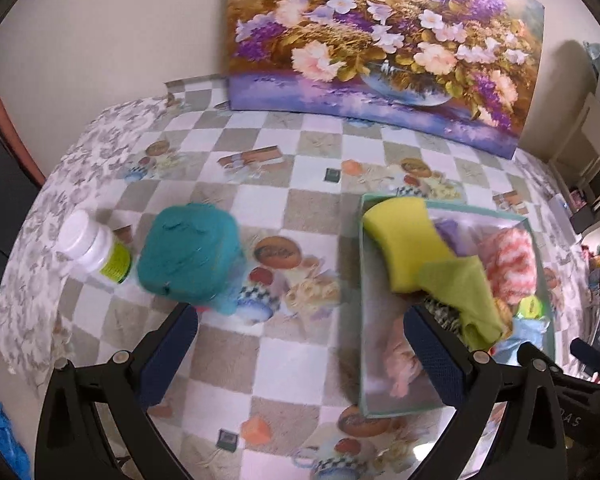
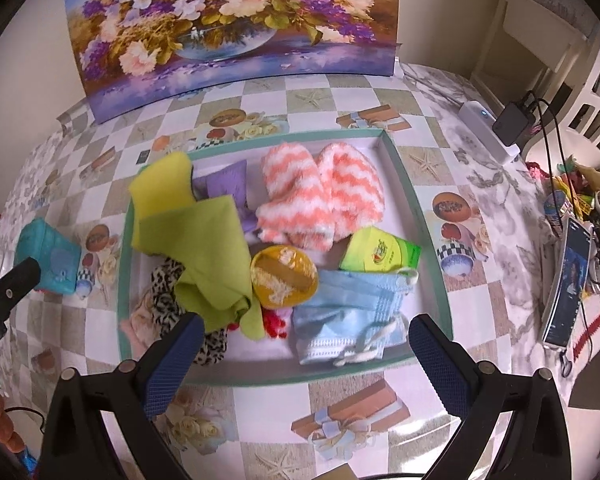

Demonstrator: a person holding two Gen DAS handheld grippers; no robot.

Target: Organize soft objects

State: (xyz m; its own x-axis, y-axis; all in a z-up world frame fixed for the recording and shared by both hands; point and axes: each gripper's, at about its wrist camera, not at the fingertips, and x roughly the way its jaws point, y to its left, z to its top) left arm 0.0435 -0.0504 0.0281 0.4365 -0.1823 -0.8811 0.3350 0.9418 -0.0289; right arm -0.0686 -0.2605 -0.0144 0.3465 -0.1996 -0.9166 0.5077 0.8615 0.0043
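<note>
Both our tongs, left and right, gape wide and grip nothing. Just beyond the left tongs' left finger, the teal soft block lies on the checked surface, a white bottle at its left. Right of it, the teal-rimmed box holds a yellow sponge, green cloth and striped socks.
</note>
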